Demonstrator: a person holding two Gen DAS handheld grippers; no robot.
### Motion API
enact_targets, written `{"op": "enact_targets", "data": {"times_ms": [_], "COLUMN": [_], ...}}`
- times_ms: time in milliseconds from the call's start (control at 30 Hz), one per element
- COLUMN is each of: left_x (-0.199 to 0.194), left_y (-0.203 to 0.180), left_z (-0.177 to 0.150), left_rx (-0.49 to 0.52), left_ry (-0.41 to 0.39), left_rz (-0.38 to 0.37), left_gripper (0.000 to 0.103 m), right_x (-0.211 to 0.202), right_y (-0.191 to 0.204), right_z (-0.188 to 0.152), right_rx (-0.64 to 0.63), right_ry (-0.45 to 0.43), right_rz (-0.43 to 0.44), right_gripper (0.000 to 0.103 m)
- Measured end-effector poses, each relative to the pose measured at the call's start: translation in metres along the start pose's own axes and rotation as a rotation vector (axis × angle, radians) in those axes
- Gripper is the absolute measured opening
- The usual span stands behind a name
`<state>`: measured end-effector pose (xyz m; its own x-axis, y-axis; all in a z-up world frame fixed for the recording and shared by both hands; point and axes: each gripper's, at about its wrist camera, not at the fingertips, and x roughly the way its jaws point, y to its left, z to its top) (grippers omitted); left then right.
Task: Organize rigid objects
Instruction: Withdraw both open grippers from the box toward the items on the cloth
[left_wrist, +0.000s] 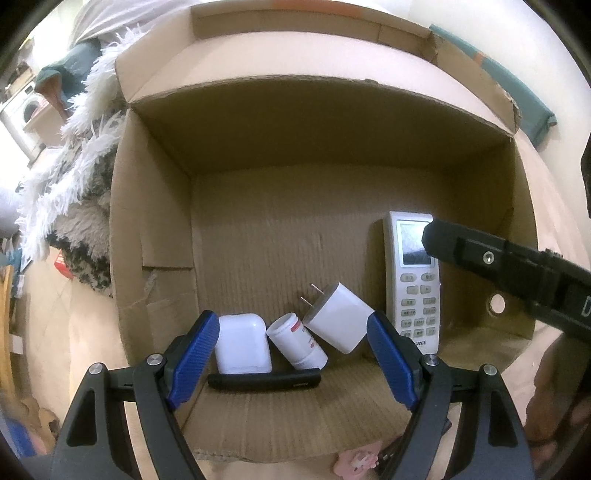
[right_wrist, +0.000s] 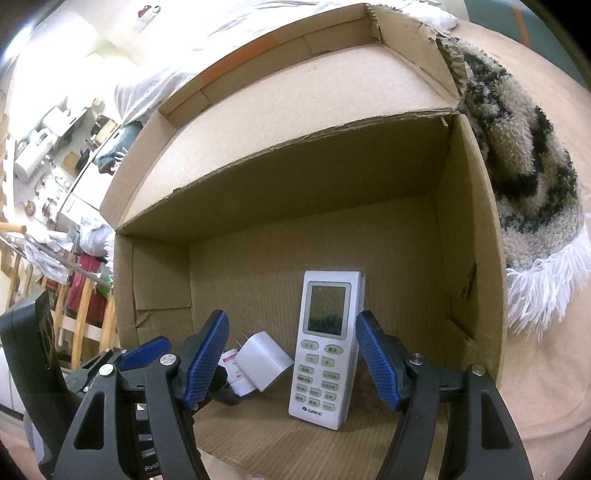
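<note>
Left wrist view showed my left gripper (left_wrist: 291, 354) with jaws spread, holding nothing, above the near edge of the cardboard box (left_wrist: 155, 229). Just beyond its fingertips lay a black bar-shaped item (left_wrist: 264, 380), possibly a pen case. Behind it sat a white earbud case (left_wrist: 242, 341), a small white bottle (left_wrist: 295, 345) and a white charger plug (left_wrist: 338, 317), close together. Right wrist view showed my right gripper (right_wrist: 291, 358) likewise spread, flanking the white remote (right_wrist: 325, 343) without visible contact.
</note>
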<state>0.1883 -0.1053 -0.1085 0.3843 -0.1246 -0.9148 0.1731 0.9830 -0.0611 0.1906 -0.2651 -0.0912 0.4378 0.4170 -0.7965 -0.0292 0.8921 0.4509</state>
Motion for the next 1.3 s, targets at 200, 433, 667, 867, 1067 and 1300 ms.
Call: {"op": "enact_targets", "data": {"times_ms": [200, 433, 667, 867, 1067, 1300], "left_x": [-0.007, -0.028, -0.068, -0.093, -0.103, -0.105], "left_y": [0.003, 0.002, 0.008, 0.012, 0.025, 0.040], "left_z": [0.001, -0.003, -0.008, -0.022, -0.037, -0.058], "left_rx": [-0.011, 0.020, 0.015, 0.004, -0.026, -0.092], "left_ry": [0.007, -0.023, -0.078, -0.099, -0.095, -0.071], "left_rz": [-0.015, -0.026, -0.040, -0.030, -0.018, -0.014], "left_gripper": [0.080, 0.080, 0.080, 0.080, 0.080, 0.080], "right_x": [-0.005, -0.025, -0.051, -0.070, -0.082, -0.087], "right_y": [0.006, 0.011, 0.012, 0.012, 0.013, 0.017], "right_z": [0.000, -0.001, -0.012, -0.022, -0.044, -0.074], "right_rx": [-0.013, -0.027, -0.029, -0.019, -0.009, -0.039], "right_ry": [-0.012, -0.046, -0.074, -0.091, -0.088, -0.046], "right_rz": [0.003, 0.010, 0.089, 0.106, 0.099, 0.079], "right_gripper": [0.075, 0.075, 0.096, 0.100, 0.100, 0.100]}}
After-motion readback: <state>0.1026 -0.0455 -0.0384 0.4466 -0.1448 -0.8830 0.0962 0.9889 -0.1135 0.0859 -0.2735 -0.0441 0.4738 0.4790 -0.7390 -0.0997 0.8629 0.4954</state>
